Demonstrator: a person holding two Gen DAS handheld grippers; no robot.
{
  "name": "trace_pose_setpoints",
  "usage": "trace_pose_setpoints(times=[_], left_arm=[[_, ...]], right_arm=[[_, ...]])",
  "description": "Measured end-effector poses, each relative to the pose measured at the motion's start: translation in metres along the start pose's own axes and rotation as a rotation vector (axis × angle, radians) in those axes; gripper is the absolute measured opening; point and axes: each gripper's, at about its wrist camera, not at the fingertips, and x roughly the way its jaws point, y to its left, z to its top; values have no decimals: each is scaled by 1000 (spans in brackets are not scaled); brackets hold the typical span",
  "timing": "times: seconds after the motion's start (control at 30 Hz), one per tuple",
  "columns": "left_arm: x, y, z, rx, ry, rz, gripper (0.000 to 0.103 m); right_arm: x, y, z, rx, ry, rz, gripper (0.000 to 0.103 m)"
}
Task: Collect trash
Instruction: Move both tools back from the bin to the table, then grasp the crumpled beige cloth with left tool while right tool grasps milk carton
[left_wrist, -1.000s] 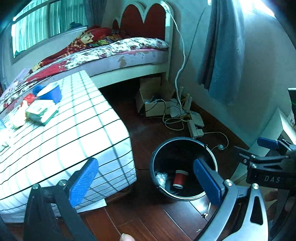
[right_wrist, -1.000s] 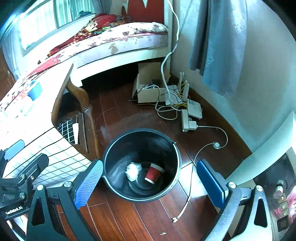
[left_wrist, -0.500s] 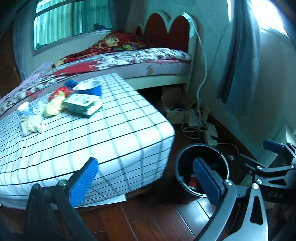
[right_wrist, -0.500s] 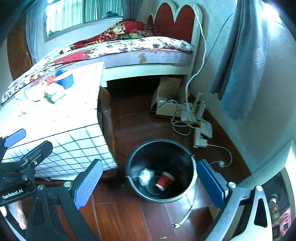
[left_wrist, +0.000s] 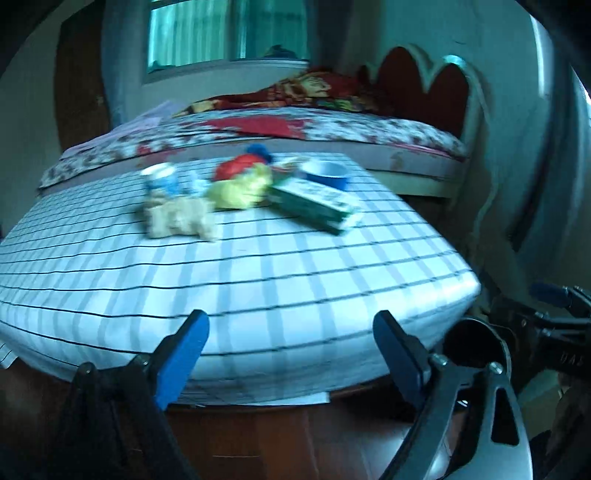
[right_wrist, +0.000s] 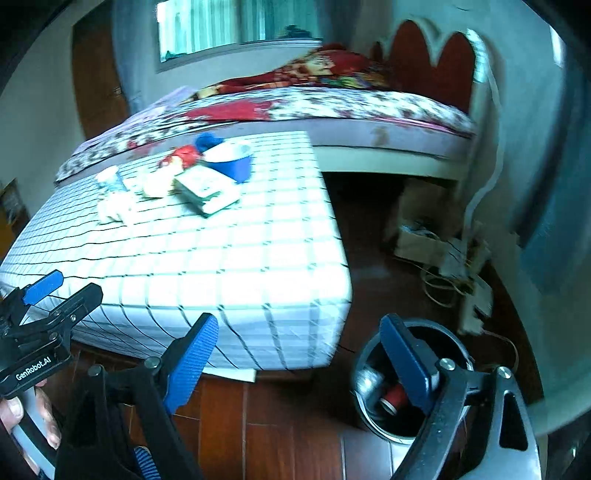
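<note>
Swinging up from the floor, both of my cameras now face the checked table (left_wrist: 258, 273) head-on, where half a second ago the bin filled more of each view. The black bin (right_wrist: 369, 373) has slid to the lower right in the right wrist view and is only a dark rim (left_wrist: 476, 332) behind my finger in the left wrist view. The trash heap has come nearer the middle of the frames.

My left gripper (left_wrist: 291, 354) is spread wide and released, nothing between its blue pads, hanging just off the table's near edge. My right gripper (right_wrist: 299, 354) is equally wide and empty, with one pad over the table corner and the other crossing the bin mouth.

On the far part of the table lie a green and white carton (left_wrist: 314, 203), a blue bowl (left_wrist: 327, 175), a yellow wrapper (left_wrist: 240, 190), a beige crumpled wad (left_wrist: 181, 219), a red packet (left_wrist: 236, 168) and a small cup (left_wrist: 160, 177), bunched close together. A red cup (right_wrist: 393, 397) lies in the bin beside something pale.

Motion blur smears everything; labels are unreadable, and the bin's inside is mostly hidden by my right finger.
</note>
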Motion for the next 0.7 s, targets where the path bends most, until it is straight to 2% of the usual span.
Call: trace_pose_setpoints(times=[0.13,0.33,0.5,0.7], left_arm=[[18,36,12,-25,14,65,90],[52,65,37,-38,15,145,91],[90,81,61,-69,21,180,96],[131,89,85,-120,41,205,100]], right_arm=[[30,33,32,-60,-6,51,88],[82,65,76,-122,8,92,88],[137,74,103,-153,55,106,88],[180,78,122,-179,90,134,88]])
